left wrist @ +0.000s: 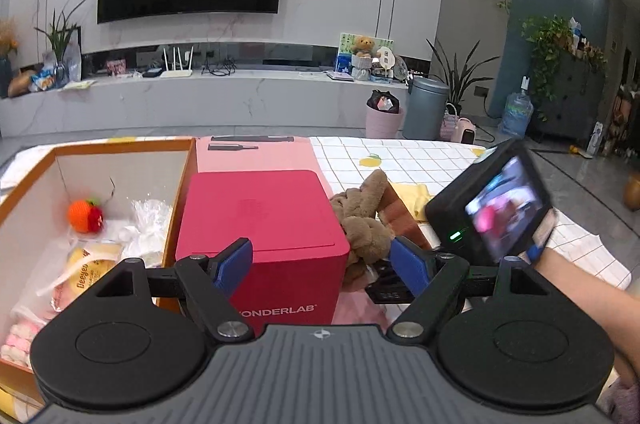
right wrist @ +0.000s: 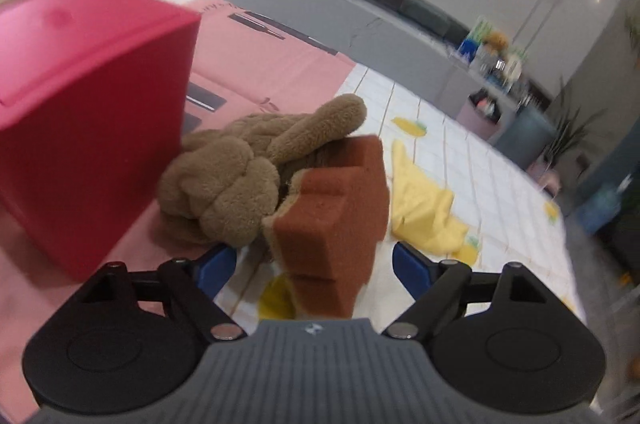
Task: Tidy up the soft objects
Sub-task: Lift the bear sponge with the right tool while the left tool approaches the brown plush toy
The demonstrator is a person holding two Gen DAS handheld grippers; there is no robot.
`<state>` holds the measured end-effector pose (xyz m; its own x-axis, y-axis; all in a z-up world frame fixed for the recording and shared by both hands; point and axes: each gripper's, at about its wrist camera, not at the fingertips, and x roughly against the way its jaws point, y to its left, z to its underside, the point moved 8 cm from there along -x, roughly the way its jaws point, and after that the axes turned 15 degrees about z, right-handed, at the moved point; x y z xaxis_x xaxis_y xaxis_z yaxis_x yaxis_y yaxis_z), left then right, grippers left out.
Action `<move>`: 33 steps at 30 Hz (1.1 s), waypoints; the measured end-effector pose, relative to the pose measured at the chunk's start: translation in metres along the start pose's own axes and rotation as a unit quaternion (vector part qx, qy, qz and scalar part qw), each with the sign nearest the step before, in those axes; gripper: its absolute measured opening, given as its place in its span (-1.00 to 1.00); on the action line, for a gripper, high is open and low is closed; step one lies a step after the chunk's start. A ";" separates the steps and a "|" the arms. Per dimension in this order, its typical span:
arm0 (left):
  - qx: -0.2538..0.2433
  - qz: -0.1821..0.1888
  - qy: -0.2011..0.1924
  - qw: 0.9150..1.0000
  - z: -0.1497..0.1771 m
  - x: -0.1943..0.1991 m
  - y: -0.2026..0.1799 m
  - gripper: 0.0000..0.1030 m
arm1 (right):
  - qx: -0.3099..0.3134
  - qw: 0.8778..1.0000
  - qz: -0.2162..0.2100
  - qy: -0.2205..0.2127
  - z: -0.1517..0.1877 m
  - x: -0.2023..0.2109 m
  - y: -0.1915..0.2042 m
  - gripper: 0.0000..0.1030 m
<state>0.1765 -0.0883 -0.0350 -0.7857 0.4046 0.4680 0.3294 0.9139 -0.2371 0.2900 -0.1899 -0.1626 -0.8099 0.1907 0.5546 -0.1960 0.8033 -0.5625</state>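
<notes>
Between my right gripper (right wrist: 314, 266), jaws spread wide, stands the brown sponge (right wrist: 336, 212); it looks light and squashy, so I would pinch its middle.

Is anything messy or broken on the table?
Yes. The brown sponge looks torn along one ragged edge and leans tilted against the plush toy. A yellow cloth lies crumpled on the checked tablecloth behind them.
</notes>
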 end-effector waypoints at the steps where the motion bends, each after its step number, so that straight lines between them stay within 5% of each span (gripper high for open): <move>1: -0.001 0.000 -0.003 1.000 0.000 0.001 0.001 0.79 | 0.015 1.000 0.015 -0.006 0.000 -0.004 0.003 0.69; 5: -0.018 -0.019 -0.009 1.000 0.001 0.003 0.001 0.79 | 0.040 0.998 0.043 -0.017 0.001 -0.012 0.012 0.67; 10: -0.017 -0.017 -0.012 1.000 0.001 0.003 0.000 0.79 | 0.050 0.997 0.050 -0.012 0.003 -0.013 0.013 0.00; 15: -0.017 -0.015 -0.011 1.000 0.002 0.002 0.000 0.79 | -0.009 0.999 0.030 0.009 -0.002 -0.002 -0.013 -0.38; 19: -0.011 -0.007 -0.013 1.000 0.001 0.005 -0.001 0.79 | -0.103 0.993 -0.032 0.056 0.004 0.023 -0.048 -0.38; 23: -0.010 -0.003 -0.012 1.000 0.001 0.006 -0.003 0.79 | -0.233 0.954 -0.116 0.151 0.034 0.030 -0.089 -0.38; 30: -0.013 0.007 -0.008 1.000 0.000 0.005 -0.011 0.79 | -0.286 0.927 -0.127 0.204 0.073 0.006 -0.114 -0.25; 33: -0.023 0.013 -0.010 1.000 0.001 0.005 -0.016 0.79 | -0.292 0.927 -0.126 0.202 0.074 0.004 -0.115 -0.24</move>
<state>0.1664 -0.1012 -0.0300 -0.7869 0.4272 0.4454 0.3728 0.9042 -0.2086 0.2685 -0.3232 -0.1407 -0.4834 0.0567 0.8736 0.0766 0.9968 -0.0223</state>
